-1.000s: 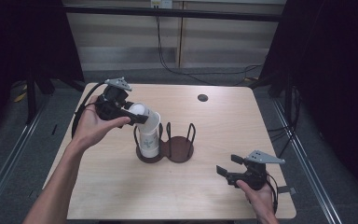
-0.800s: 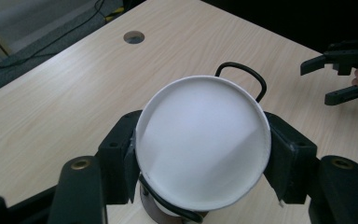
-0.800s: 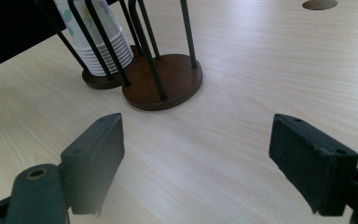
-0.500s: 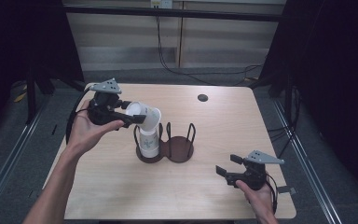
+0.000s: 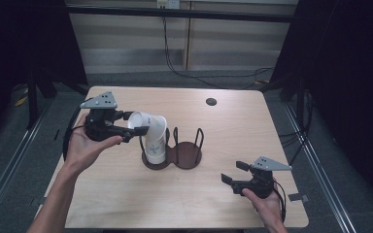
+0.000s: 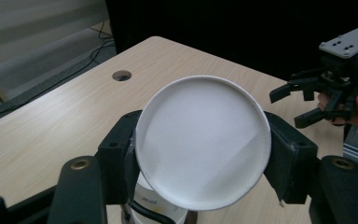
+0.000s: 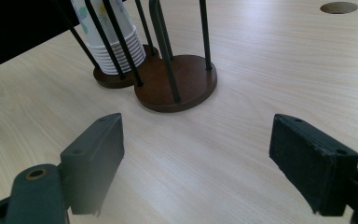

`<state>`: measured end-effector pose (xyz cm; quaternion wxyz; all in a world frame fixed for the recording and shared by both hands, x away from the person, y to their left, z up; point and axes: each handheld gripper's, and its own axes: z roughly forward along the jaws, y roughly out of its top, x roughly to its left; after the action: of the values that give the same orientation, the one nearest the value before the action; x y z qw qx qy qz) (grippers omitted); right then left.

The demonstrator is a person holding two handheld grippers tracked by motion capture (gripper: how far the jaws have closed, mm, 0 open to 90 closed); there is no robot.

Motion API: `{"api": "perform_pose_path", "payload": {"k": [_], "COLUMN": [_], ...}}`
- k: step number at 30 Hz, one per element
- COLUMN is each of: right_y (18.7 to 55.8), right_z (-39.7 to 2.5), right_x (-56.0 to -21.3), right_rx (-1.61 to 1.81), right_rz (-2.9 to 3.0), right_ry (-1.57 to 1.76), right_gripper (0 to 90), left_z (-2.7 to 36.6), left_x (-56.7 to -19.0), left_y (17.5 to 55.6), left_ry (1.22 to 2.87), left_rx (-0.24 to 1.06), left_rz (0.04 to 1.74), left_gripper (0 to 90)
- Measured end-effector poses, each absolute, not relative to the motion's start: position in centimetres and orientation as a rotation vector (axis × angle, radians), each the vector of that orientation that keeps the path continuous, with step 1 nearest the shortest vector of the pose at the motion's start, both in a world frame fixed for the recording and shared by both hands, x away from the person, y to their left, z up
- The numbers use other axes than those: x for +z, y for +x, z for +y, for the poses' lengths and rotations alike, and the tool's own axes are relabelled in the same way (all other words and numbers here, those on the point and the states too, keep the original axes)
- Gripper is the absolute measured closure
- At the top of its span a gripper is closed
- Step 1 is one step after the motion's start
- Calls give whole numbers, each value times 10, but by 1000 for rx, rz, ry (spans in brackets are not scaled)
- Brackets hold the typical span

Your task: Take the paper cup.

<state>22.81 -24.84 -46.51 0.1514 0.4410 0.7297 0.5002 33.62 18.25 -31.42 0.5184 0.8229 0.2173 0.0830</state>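
My left gripper is shut on a white paper cup, which is tipped on its side just above a stack of paper cups. In the left gripper view the cup's round end faces the camera between the two jaws, with the stack's top below it. The stack stands in the left ring of a dark wire cup holder; the right ring is empty. My right gripper rests open near the table's front right, and nothing lies between its pads.
The light wooden table has a round cable hole at the back right. A dark floor and rails surround the table. In the left gripper view the right gripper is farther off.
The left gripper swung left and slightly down, tipping the top cup from upright on the stack onto its side. The right gripper has stayed put.
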Motion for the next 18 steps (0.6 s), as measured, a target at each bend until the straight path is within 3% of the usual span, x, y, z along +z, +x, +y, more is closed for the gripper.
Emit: {"api": "perform_pose_path", "payload": {"k": [18], "right_y": [227], "right_z": [-228], "right_x": [-452], "right_rx": [1482], "right_rz": [2147], "right_ry": [1142], "right_gripper": [157], "left_z": [185], "left_x": [-338], "left_y": [305], "left_ry": [1923], "left_rx": [136], "left_rz": [429], "left_gripper": [367]}}
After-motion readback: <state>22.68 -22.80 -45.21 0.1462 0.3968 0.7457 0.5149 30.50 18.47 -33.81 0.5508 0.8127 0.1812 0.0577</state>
